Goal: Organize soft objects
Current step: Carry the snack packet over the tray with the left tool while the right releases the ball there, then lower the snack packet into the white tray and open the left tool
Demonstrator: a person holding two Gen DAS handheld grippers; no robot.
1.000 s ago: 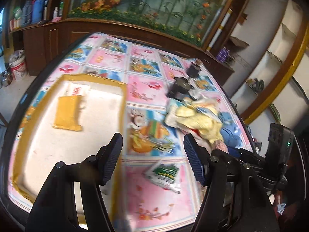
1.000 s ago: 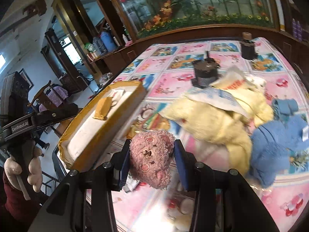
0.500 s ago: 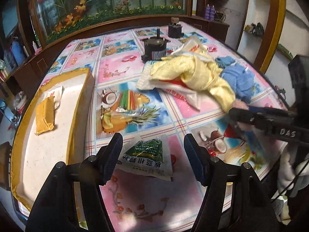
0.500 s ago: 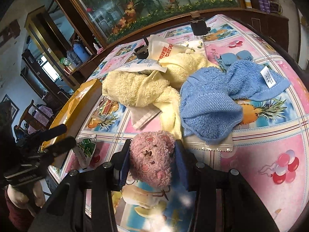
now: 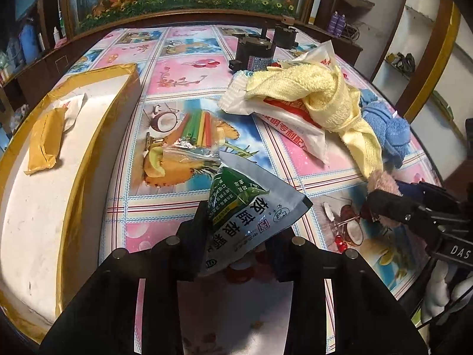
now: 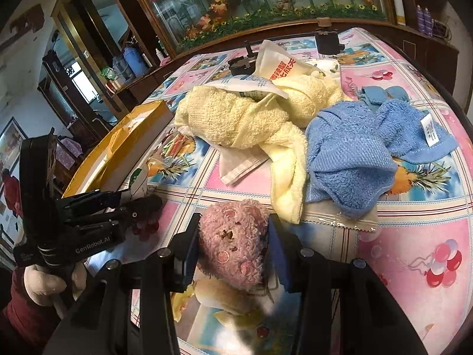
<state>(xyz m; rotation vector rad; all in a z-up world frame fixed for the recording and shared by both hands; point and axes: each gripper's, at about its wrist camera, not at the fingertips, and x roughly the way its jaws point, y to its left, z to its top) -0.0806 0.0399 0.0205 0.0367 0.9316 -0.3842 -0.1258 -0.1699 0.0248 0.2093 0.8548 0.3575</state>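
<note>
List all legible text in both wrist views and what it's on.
"GenRobot.AI": body of the left tool, right wrist view.
"DAS": body of the right tool, cut off at the frame edge.
Green-and-white snack packet between the closing left tool's fingers: large Chinese characters, upside down, not readable.
White bag: red Chinese print, too blurred.
Blue towel tag: too small.

From your left claw (image 5: 236, 251), the box (image 5: 74, 153) sits on the bench (image 5: 189, 80) at ten o'clock; the towel heap (image 5: 319, 97) lies at one o'clock, motors (image 5: 254, 50) behind it.
</note>
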